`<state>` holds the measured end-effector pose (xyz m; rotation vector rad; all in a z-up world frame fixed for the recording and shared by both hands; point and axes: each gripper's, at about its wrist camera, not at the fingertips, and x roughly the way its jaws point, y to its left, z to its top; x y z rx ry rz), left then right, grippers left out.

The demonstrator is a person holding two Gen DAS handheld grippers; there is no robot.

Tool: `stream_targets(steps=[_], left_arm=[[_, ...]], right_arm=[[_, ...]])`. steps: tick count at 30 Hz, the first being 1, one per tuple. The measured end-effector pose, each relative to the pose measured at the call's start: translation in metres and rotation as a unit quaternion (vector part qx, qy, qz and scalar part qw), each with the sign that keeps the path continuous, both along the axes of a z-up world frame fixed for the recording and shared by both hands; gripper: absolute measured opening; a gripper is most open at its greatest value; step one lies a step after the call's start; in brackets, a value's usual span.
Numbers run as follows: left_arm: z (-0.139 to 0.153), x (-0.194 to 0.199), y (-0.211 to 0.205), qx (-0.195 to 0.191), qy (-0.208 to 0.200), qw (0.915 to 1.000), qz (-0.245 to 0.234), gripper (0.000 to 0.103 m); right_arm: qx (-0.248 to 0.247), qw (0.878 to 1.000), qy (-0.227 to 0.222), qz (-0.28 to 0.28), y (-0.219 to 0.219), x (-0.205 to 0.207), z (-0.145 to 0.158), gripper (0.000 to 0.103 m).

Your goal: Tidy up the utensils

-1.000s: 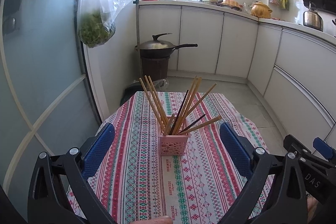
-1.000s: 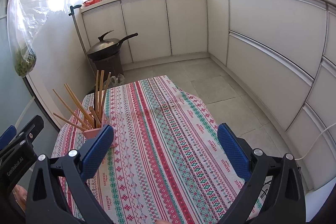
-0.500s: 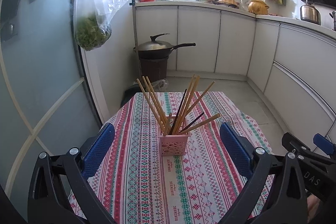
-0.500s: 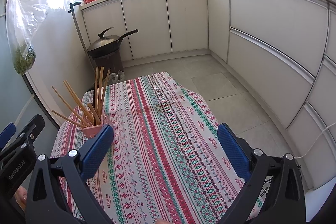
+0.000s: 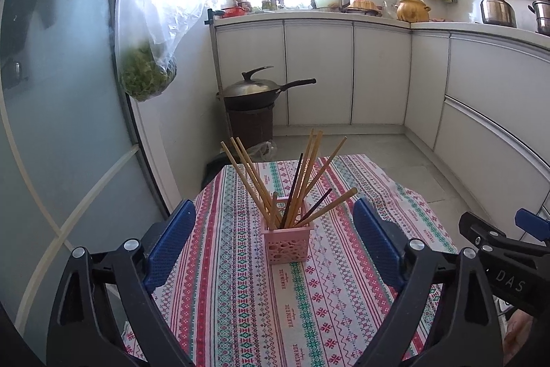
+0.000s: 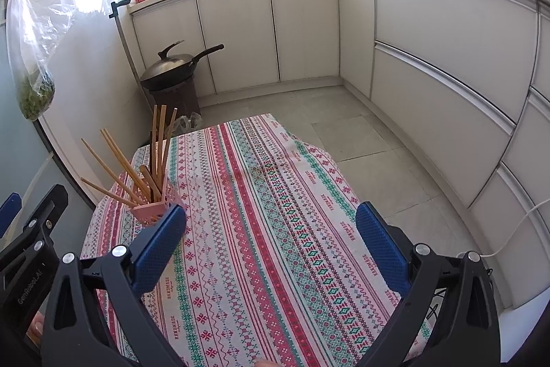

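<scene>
Chopsticks (image 5: 292, 191) stood fanned out in a pink holder (image 5: 288, 241) on the striped tablecloth (image 5: 240, 291), most of them pale wood, two dark. The holder sat toward the table's left edge, well short of both grippers. The left gripper (image 5: 273, 241) faced it head-on with its blue pads (image 5: 170, 241) spread wide on either side; the jaws had just been closing a little, yet nothing lay between them and they touched nothing. The right gripper (image 6: 271, 246) hung over bare cloth to the holder's right, its fingers also released and empty. A lidded wok (image 5: 254, 90) rested on a dark stand by the cabinets; a clear bag (image 5: 147, 71), perhaps of greens, hung at the glass door.
</scene>
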<state>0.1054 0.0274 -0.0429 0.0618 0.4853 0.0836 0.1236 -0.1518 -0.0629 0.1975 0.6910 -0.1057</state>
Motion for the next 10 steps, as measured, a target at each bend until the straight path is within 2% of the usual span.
stream_targets(steps=[4, 10], left_arm=[[0.0013, 0.0020, -0.0020, 0.002, 0.007, 1.0000, 0.002, 0.095], [0.0036, 0.0038, 0.0025, -0.009, 0.014, 0.9998, 0.011, 0.096]], right_arm=[[-0.002, 1.000, -0.002, -0.002, -0.0012, 0.0001, 0.0004, 0.096], [-0.002, 1.000, -0.005, -0.007, -0.0035, -0.0002, 0.0005, 0.096]])
